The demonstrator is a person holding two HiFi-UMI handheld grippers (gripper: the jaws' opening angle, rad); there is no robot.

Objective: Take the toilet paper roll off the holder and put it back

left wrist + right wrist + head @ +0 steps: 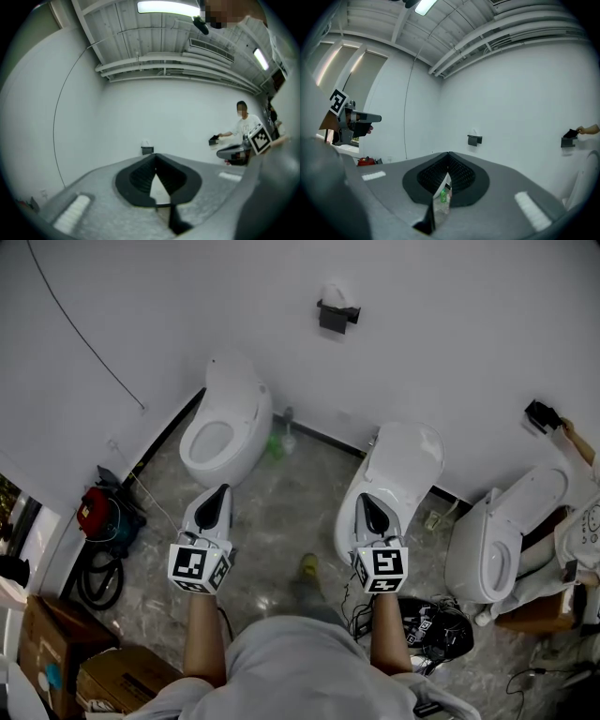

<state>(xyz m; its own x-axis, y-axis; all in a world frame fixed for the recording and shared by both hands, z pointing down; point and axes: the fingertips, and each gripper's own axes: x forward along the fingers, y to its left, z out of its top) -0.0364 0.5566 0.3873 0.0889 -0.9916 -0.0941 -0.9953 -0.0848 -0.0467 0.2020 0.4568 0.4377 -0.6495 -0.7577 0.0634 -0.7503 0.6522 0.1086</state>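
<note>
I hold my left gripper [221,493] and right gripper [369,502] with jaws together and empty, facing the wall where the toilet paper roll [333,293] sits on its black holder [338,317], its axis too small to tell.

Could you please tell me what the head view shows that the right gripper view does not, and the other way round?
Only the head view: the cardboard boxes and the marker cube on the right tool. Only the right gripper view: the ceiling light and ceiling pipes. Both: the wall holder with its toilet paper roll, the red machine, and the left tool.
</note>
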